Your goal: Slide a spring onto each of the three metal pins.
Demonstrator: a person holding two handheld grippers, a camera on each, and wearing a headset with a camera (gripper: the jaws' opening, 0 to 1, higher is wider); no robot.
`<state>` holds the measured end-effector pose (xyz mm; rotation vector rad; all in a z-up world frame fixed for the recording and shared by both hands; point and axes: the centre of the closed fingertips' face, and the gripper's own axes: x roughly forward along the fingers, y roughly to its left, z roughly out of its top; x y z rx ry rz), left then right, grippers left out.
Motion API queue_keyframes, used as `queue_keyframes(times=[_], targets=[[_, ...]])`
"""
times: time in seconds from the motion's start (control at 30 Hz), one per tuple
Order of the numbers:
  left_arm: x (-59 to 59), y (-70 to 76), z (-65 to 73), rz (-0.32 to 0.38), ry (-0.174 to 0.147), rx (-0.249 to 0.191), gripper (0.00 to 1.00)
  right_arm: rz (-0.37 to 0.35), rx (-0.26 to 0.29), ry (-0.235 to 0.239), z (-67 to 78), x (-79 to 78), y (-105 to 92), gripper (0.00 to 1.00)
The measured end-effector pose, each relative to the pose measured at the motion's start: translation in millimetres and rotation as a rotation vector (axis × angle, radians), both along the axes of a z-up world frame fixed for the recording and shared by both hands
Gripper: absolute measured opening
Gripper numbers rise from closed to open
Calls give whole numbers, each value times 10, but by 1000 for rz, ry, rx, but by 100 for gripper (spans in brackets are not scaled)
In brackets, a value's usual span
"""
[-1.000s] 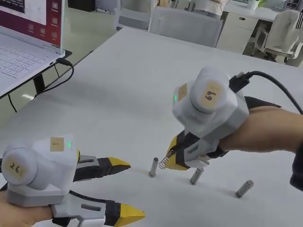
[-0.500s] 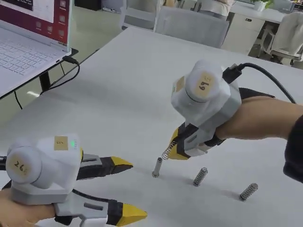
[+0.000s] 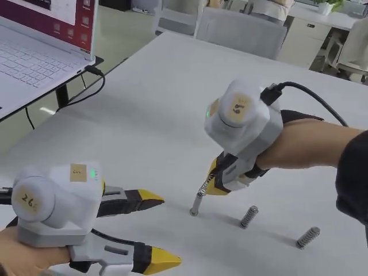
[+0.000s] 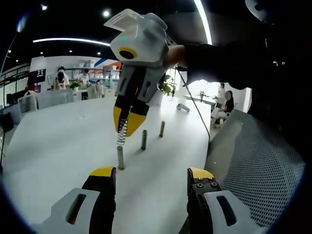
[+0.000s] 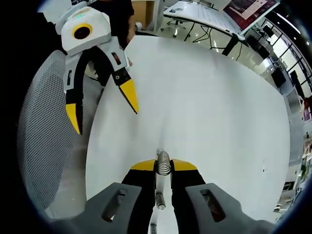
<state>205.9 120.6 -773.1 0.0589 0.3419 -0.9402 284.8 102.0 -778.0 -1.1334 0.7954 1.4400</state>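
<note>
The right gripper [image 3: 210, 187] is observed above the white table [image 3: 144, 126], with its jaws clamped on a spring [image 3: 204, 185]. The spring hangs from the yellow tips toward 7 o'clock. Its lower end is found at the top of the bare pin [image 3: 196, 205], which stands on the table directly beneath. Whether spring and pin are in contact cannot be told from the head view.

At 3 to 4 o'clock of the bare pin, two fitted pins are noted, each wrapped in a spring: the nearer [image 3: 249, 217] and the farther [image 3: 307, 237], well apart from each other.

The left gripper [image 3: 161, 230] is held low at 8 o'clock of the bare pin. Its jaws are wide apart and nothing is held between them.

In the left gripper view, spring and bare pin are seen side-on and in one vertical line, with the spring's end just above the pin's top. The three pins are seen receding in a row toward 1 o'clock.

In the right gripper view, the spring is seen end-on, pinched between the two yellow tips, and the left gripper's spread jaws are recorded at 10 o'clock beside a mesh chair [image 5: 44, 146].

An open laptop [image 3: 40, 57] is recorded at 10 o'clock in the head view.
</note>
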Motion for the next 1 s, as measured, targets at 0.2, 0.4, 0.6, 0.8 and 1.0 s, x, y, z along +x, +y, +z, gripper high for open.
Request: queue_keyframes(times=[0.2, 0.4, 0.6, 0.8, 1.0], targets=[[-11, -14, 1, 3, 1, 0, 54, 2, -7, 12, -42, -9, 12, 9], [-18, 10, -9, 9, 1, -1, 54, 7, -18, 13, -87, -7, 23, 9], [-27, 35, -19, 13, 3, -4, 53, 6, -30, 20, -140, 2, 33, 9], [-29, 39, -24, 14, 5, -4, 53, 16, -54, 19, -222, -6, 36, 9], [-27, 26, -19, 11, 6, -2, 53, 16, -75, 21, -303, -10, 52, 9]])
